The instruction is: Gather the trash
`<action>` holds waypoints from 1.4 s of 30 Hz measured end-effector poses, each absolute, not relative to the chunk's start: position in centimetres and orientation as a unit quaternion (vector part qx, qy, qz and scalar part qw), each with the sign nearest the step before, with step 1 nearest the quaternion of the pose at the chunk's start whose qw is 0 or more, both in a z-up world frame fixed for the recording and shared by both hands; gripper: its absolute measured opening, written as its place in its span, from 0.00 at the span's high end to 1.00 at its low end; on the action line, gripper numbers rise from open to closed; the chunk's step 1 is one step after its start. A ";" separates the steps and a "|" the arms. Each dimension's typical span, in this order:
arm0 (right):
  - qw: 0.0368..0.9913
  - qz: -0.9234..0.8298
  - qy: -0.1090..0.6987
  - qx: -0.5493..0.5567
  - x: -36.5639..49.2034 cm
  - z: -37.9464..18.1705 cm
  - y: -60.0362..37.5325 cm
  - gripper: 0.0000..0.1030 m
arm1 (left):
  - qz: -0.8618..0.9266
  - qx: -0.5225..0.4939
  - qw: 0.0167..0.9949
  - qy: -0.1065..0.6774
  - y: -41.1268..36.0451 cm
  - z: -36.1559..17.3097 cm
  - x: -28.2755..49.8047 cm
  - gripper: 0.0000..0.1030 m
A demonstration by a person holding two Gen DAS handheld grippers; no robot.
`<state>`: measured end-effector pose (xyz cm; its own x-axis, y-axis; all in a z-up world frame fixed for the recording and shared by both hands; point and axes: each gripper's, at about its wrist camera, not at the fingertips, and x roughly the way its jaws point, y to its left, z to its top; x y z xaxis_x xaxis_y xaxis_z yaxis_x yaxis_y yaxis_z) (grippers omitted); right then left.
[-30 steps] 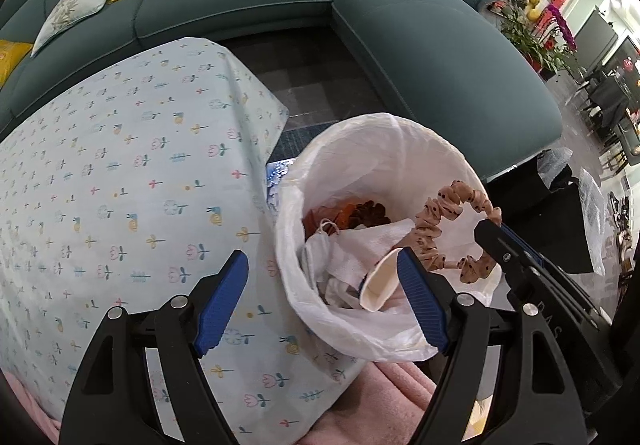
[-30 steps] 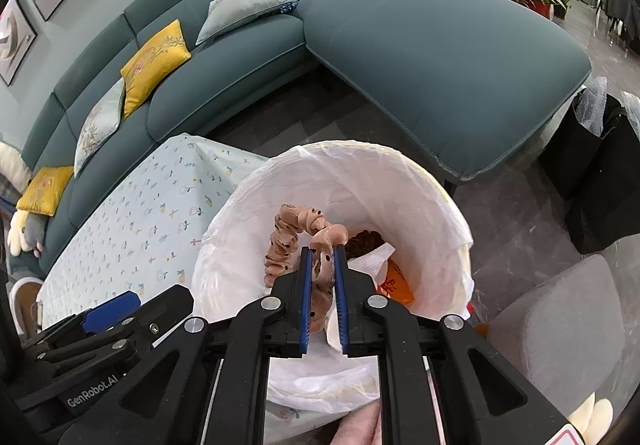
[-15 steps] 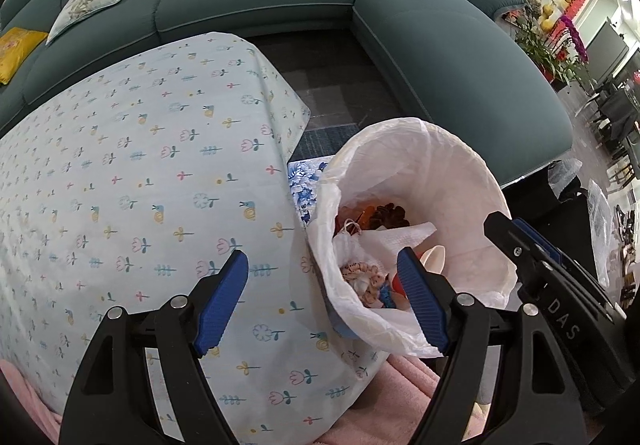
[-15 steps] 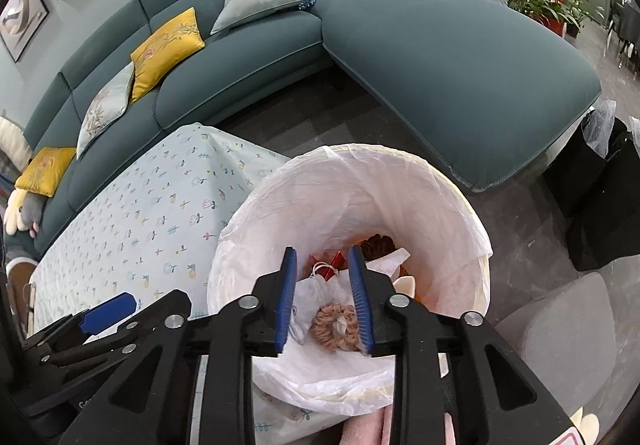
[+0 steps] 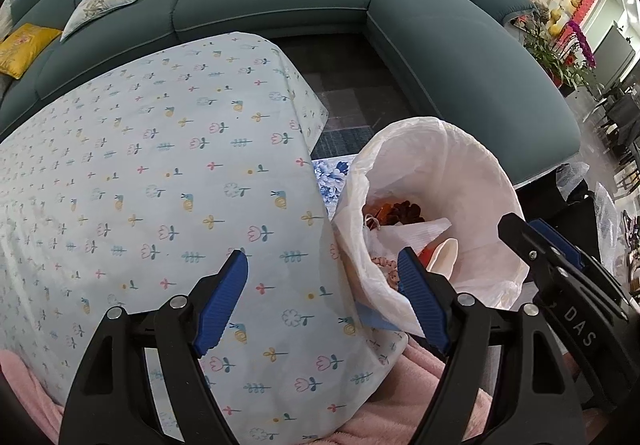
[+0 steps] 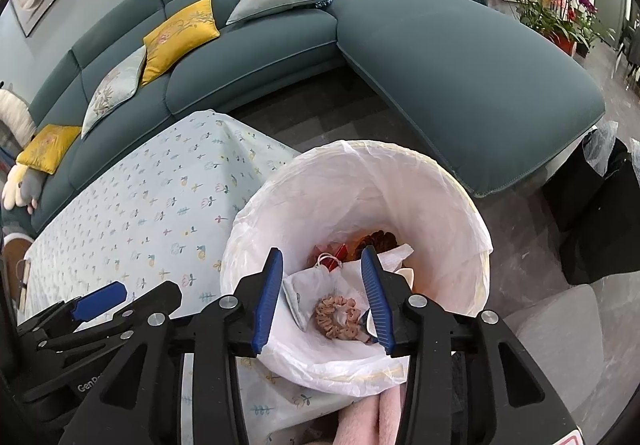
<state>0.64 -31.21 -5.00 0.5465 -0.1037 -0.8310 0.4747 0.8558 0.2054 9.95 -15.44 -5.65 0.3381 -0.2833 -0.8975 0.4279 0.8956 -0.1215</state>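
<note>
The scrunchie (image 6: pixel 338 317) lies in the bin (image 6: pixel 460 197) below the right claw (image 6: pixel 322 295), just spreading, empty.

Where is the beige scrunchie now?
In the right wrist view, the scrunchie lies inside the lined bin, on white paper near its front wall, below the open right gripper.

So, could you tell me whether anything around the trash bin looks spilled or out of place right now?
Nothing stands out. The beige scrunchie lies inside the white bin liner with the other trash, and the tablecloth beside it shows no litter. The right gripper, its jaws just opened, is empty above the bin.
</note>
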 end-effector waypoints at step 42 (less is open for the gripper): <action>0.869 -0.175 0.450 0.108 -3.6 -4.8 -24.7 0.17 | -0.173 0.103 0.841 0.502 -9.8 -5.6 5.7 0.24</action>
<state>-3.63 -24.66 -4.82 0.5347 -0.2070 -0.8193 0.4007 0.9157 0.0302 5.68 -9.84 -5.58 0.4356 -0.1874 -0.8804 0.3937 0.9193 -0.0009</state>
